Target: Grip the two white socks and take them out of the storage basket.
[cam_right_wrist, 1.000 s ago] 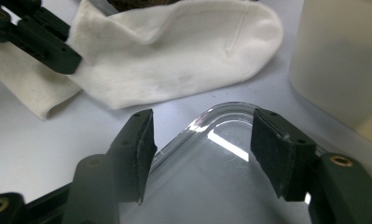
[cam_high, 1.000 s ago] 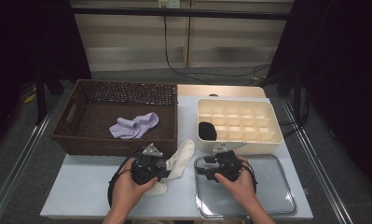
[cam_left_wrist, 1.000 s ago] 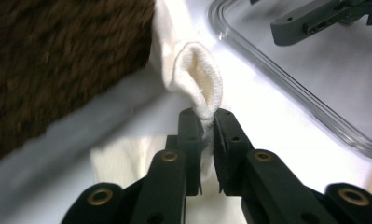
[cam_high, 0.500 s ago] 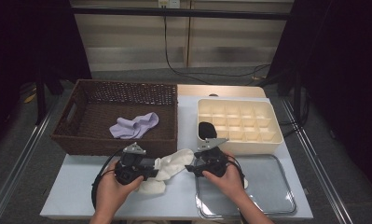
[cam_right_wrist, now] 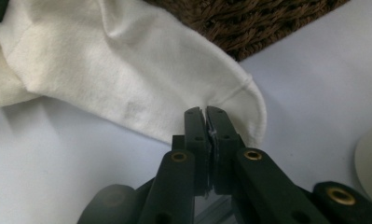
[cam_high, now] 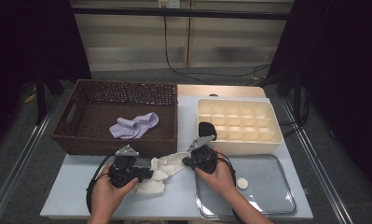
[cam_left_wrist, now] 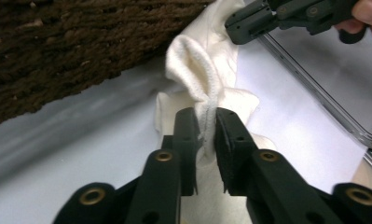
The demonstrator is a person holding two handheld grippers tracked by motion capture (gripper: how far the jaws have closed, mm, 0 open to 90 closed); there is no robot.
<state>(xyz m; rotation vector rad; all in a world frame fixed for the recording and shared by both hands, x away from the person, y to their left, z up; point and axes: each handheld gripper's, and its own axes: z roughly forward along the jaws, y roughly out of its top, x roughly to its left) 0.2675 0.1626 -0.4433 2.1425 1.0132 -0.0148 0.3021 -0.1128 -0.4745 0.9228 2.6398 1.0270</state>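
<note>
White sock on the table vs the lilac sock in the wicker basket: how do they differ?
The white cotton sock lies on the pale table, stretched between the left gripper and the right gripper, both shut on it; the lilac sock lies loose and untouched inside the brown wicker basket. The white sock is drawn out, the lilac sock crumpled. Both are soft fabric socks.

A wicker basket [cam_high: 86,140] holding a lilac cloth [cam_high: 133,126] stands at the left of a white bench [cam_high: 76,196]. To its right sits a cream compartment tray [cam_high: 272,140] with a black item [cam_high: 206,129] in one near cell. A glass tray [cam_high: 272,196] with a small white disc [cam_high: 242,183] lies in front.
</note>
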